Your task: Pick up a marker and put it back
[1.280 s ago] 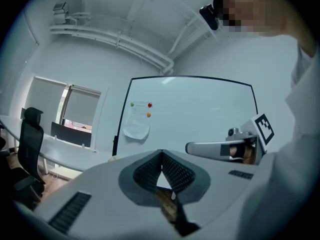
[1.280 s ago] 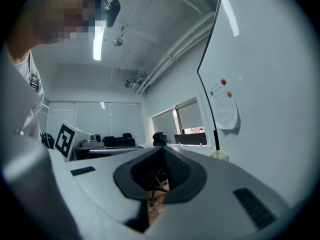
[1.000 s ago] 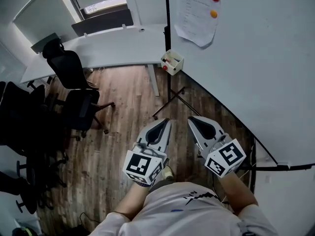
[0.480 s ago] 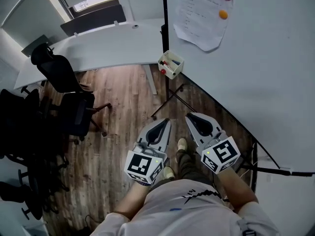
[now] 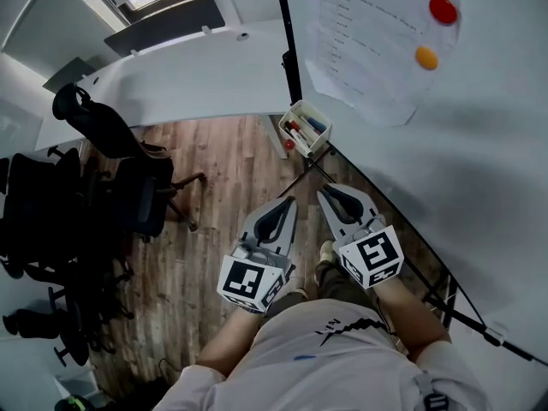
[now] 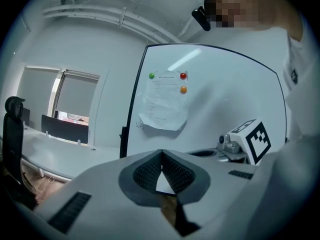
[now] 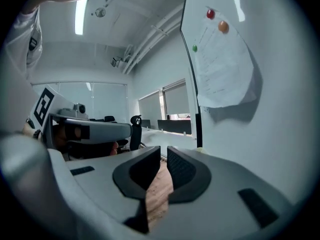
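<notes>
A small white box [image 5: 306,128] hangs at the whiteboard's [image 5: 479,161] lower left corner. It holds markers [image 5: 301,132] with red, blue and black parts. My left gripper [image 5: 287,202] points toward the box from below and is shut, tips touching, empty. In the left gripper view the left gripper [image 6: 161,152] faces the whiteboard [image 6: 225,99]. My right gripper [image 5: 324,193] is beside it, a short way below the box. In the right gripper view the right gripper [image 7: 164,150] shows a narrow gap; its jaws have just been opening, with nothing between them.
A paper sheet [image 5: 377,50] is pinned to the board with a red magnet [image 5: 443,9] and an orange magnet [image 5: 425,56]. A long white desk [image 5: 188,75] and black office chairs [image 5: 111,187] stand to the left. The board's black stand legs [image 5: 295,182] cross the wooden floor.
The person has stepped closer to the whiteboard. Both grippers have moved forward, so the marker box now lies much nearer their tips and looks larger.
</notes>
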### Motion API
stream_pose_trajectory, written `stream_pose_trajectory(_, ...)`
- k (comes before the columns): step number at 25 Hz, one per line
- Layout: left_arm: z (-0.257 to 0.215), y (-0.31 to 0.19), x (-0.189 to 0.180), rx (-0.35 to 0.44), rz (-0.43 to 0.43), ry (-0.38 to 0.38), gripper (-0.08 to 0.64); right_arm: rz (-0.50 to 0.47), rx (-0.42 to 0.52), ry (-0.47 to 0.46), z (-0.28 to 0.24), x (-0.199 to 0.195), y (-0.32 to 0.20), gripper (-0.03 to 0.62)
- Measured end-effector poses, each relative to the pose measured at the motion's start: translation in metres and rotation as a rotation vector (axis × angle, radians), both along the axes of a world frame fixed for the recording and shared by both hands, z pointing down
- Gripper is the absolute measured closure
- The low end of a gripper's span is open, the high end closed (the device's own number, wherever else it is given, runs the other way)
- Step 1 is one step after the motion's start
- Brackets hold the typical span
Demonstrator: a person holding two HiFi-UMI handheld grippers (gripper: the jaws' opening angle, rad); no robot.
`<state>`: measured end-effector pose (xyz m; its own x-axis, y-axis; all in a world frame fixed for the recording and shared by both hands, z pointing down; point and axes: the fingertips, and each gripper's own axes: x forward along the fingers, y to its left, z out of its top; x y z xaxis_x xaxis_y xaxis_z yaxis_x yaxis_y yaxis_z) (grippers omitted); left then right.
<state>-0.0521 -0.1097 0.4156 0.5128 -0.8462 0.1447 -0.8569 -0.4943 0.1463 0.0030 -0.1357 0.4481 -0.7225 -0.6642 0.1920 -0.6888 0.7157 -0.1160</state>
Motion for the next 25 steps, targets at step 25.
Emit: stream_pose_trajectory(25,0.071,-0.114,-0.053,-0.12,0.054,0.006,0.549,0.16,-0.193,0.241,0.157,-0.036,-0.116,0.465)
